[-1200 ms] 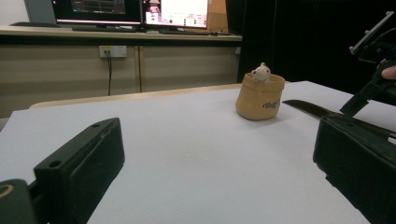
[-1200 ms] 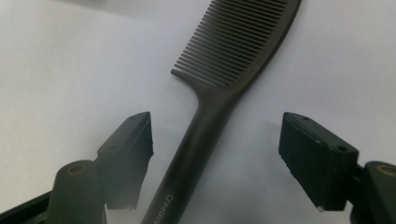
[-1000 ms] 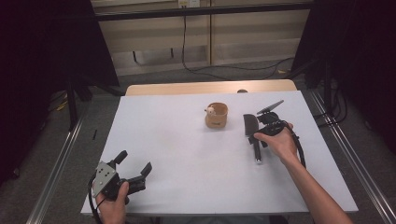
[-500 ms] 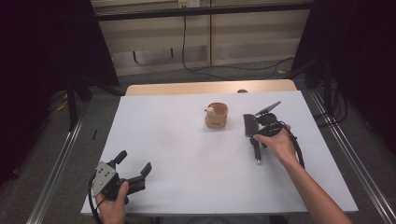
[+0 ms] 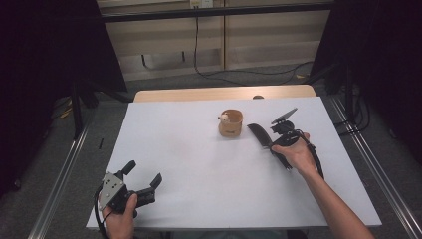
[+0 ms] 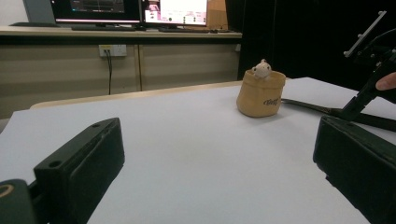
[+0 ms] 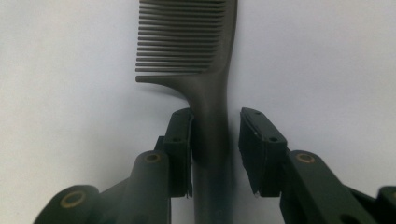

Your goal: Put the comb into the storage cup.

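A dark comb [image 7: 205, 70] lies flat on the white table [image 5: 199, 164], teeth away from me; in the high view the comb [image 5: 259, 133] is right of a tan fabric pouch [image 5: 231, 124]. My right gripper [image 7: 215, 123] straddles the comb's handle. Its jaws have just been closing: one pad [image 7: 181, 140] touches the handle, and a narrow gap remains at the other pad. In the high view the right gripper [image 5: 274, 143] sits over the handle. At the table's near left corner, my left gripper [image 5: 144, 172] rests open and holds nothing. A small white toy [image 6: 261, 70] peeks out of the pouch [image 6: 260, 95].
The table's wooden back edge [image 5: 224, 93] lies beyond the pouch. Metal rails [image 5: 64, 169] run along both sides of the table. Dark curtains stand to the left and right, and a cable hangs down the back wall.
The right gripper's jaws have narrowed around the comb's handle. Both hands have stayed where they were, and so have the comb and the pouch.
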